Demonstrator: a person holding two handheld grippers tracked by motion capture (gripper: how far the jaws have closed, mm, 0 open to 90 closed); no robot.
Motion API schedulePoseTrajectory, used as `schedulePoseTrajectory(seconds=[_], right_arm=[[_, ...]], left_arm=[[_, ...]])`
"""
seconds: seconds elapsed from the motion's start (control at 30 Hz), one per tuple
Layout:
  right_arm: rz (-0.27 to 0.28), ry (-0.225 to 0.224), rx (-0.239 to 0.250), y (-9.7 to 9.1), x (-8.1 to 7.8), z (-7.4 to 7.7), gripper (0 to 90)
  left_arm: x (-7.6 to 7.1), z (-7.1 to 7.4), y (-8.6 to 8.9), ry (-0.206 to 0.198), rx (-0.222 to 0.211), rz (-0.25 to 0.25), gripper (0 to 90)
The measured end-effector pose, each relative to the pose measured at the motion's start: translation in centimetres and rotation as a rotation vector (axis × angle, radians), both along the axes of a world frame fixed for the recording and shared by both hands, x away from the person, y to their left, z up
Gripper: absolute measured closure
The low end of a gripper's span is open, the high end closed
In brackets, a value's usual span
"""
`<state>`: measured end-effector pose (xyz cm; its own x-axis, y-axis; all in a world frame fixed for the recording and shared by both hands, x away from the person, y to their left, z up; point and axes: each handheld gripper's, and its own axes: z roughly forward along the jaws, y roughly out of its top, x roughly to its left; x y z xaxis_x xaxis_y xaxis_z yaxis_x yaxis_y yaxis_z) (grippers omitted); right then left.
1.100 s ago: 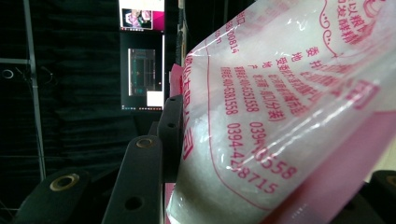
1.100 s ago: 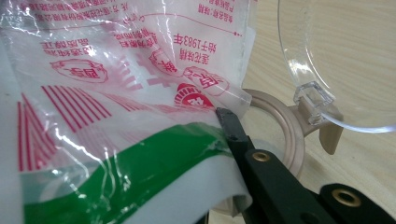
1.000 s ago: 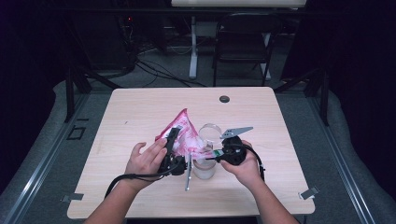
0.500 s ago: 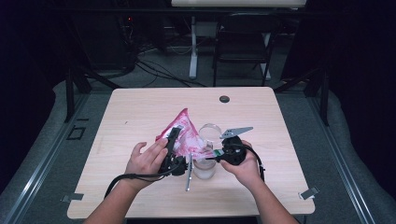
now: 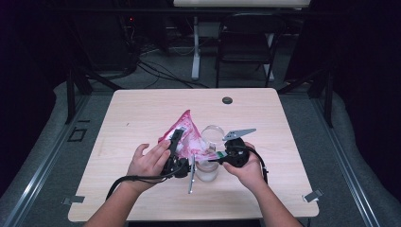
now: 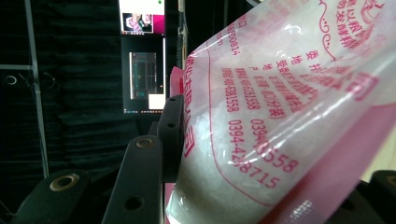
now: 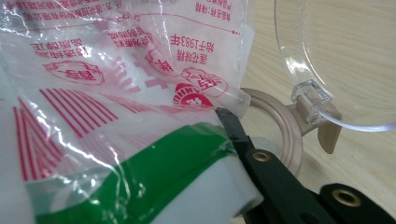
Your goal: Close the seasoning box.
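Near the table's (image 5: 142,113) front edge, both grippers clamp the bag (image 5: 187,135): left gripper (image 5: 177,149) grips its side, right gripper (image 5: 215,158) its corner over the jar (image 5: 208,168).

high view – above, facing forward-down | gripper views – close on shared bag (image 5: 185,135)

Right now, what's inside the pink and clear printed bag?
White coarse grains, like sugar or salt, show through the clear film of the bag. How full it is cannot be told, as the printed panels cover the rest.

The bag (image 6: 289,116) bears red "0394" and "1983".
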<state>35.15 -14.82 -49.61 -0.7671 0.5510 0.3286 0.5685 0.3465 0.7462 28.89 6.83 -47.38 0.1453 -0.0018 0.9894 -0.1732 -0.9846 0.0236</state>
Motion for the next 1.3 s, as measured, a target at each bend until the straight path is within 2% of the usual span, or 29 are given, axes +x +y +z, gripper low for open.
schedulePoseTrajectory(seconds=[0.3, 1.3], right_arm=[[0.003, 0.003, 0.0, -0.03, 0.05, -0.04, 90.0], [0.01, 0.015, -0.005, 0.05, 0.06, -0.15, 90.0]], left_arm=[[0.08, 0.14, -0.09, 0.001, 0.017, -0.011, 64.6], [0.19, 0.53, -0.26, 0.029, 0.034, -0.017, 64.4]])
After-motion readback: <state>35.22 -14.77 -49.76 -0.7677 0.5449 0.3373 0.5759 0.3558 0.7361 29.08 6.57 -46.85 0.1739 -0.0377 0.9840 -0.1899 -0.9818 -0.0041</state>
